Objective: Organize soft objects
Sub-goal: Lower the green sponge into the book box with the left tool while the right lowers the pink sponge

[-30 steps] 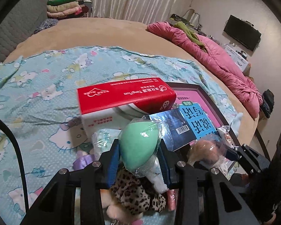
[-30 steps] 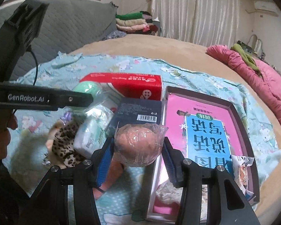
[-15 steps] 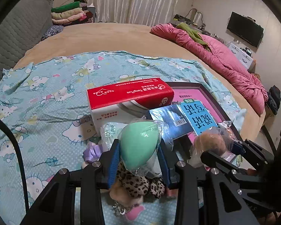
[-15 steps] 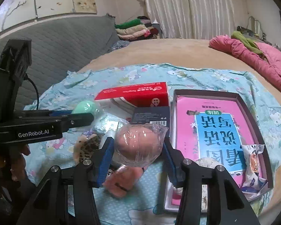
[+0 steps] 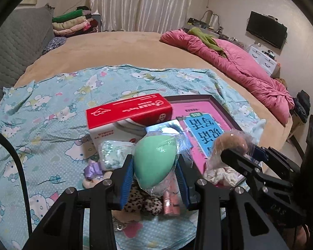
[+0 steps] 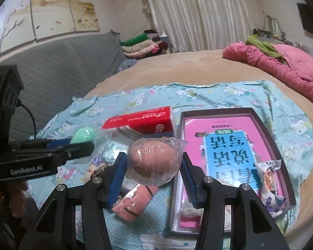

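My left gripper (image 5: 155,171) is shut on a green egg-shaped sponge (image 5: 153,161) in clear wrap, held above the pile. My right gripper (image 6: 154,167) is shut on a peach-coloured sponge (image 6: 154,161), also in clear wrap. Each gripper shows in the other's view, the right one (image 5: 237,154) to the right, the left one (image 6: 81,143) to the left. Below them on the blue cartoon-print cloth (image 5: 52,125) lie a leopard-print plush (image 5: 139,201), a wrapped pink item (image 6: 133,201), a white packet (image 5: 112,155) and a purple bow (image 5: 92,169).
A red and white tissue box (image 5: 127,114) lies behind the pile. A dark shallow box (image 6: 285,166) holds a pink and blue book (image 6: 229,152) and a snack packet (image 6: 270,177). A pink quilt (image 5: 235,62) lies at the bed's right. A grey sofa (image 6: 52,79) stands left.
Both grippers have risen and drawn back with their sponges still held, so the pile on the cloth looks smaller and lower. The right gripper has rolled somewhat.
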Demonstrator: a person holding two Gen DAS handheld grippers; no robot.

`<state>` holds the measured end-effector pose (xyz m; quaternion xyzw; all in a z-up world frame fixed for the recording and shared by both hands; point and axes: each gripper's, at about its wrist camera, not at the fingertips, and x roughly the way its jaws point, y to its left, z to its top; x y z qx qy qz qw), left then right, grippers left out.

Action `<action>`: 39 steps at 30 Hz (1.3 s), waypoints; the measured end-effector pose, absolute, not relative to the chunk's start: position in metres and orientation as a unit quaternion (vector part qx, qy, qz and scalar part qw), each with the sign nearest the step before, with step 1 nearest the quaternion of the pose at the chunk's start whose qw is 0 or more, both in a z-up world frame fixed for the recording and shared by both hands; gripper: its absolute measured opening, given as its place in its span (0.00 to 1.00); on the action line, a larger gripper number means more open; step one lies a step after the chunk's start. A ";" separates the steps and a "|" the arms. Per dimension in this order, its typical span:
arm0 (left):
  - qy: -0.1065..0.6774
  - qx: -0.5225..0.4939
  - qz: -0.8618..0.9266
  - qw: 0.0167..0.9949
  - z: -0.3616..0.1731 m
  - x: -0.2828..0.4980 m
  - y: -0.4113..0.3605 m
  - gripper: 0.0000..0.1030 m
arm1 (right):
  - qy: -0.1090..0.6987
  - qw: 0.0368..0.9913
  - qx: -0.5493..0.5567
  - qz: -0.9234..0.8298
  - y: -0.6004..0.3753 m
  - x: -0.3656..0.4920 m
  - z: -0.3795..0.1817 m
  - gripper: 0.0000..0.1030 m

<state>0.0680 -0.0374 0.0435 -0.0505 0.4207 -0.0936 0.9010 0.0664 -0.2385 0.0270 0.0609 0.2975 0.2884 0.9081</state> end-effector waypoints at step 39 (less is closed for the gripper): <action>0.498 0.036 -0.186 0.846 -0.021 0.106 -0.186 0.38 | 0.342 0.920 0.148 0.121 -0.370 0.099 -0.005 0.51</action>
